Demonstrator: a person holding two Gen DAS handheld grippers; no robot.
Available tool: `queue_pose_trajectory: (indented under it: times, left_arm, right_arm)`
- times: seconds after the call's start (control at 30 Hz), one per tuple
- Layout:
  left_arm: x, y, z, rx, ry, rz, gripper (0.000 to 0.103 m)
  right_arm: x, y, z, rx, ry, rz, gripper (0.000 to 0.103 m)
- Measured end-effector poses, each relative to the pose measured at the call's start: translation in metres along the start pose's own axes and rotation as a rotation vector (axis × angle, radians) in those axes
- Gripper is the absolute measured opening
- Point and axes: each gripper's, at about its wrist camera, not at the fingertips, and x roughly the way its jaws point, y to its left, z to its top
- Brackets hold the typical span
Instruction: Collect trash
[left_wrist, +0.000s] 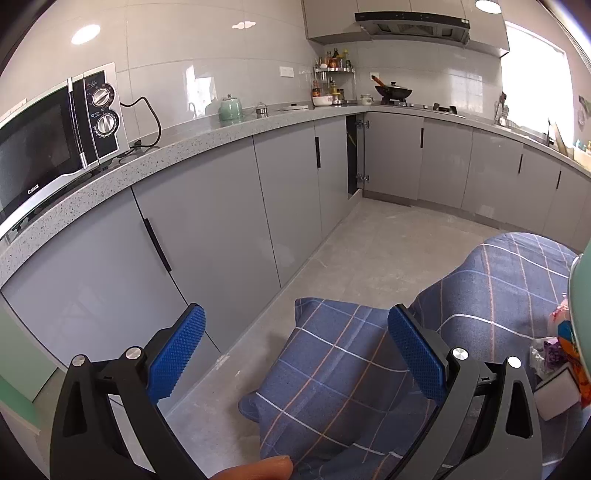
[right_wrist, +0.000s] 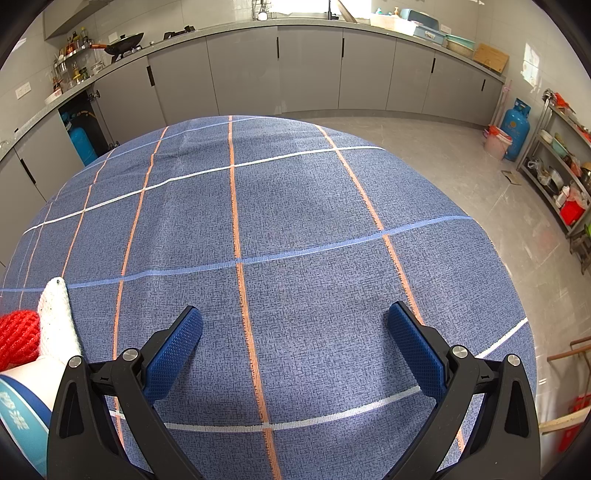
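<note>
Left gripper (left_wrist: 295, 354): jaws wide apart, nothing held, over the corner of the blue checked tablecloth (left_wrist: 332, 380). Crumpled plastic wrappers (left_wrist: 554, 343) and a white foam block (left_wrist: 557, 397) lie at the cloth's right edge. Right gripper (right_wrist: 295, 350): jaws wide apart, nothing held, above the cloth; red mesh netting (right_wrist: 16, 339) and white foam netting (right_wrist: 57, 325) lie at its left edge.

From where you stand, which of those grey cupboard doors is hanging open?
The corner cupboard door, left of the stove with the wok. It shows a dark gap and exposed hinges; the other doors sit flush and shut.
</note>
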Motion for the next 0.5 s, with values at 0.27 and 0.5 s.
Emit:
queue_pose_trajectory:
  times: [0.27,0.5]
  left_arm:
    - [-0.006,0.012,-0.006,-0.026,-0.003,-0.011,0.097]
    - [-0.006,0.015,-0.003,-0.035,-0.007,-0.009,0.097]
  right_arm:
    - [0.0,0.001,0.0,0.0,0.0,0.0,0.099]
    - [0.0,0.0,0.0,0.0,0.0,0.0,0.099]
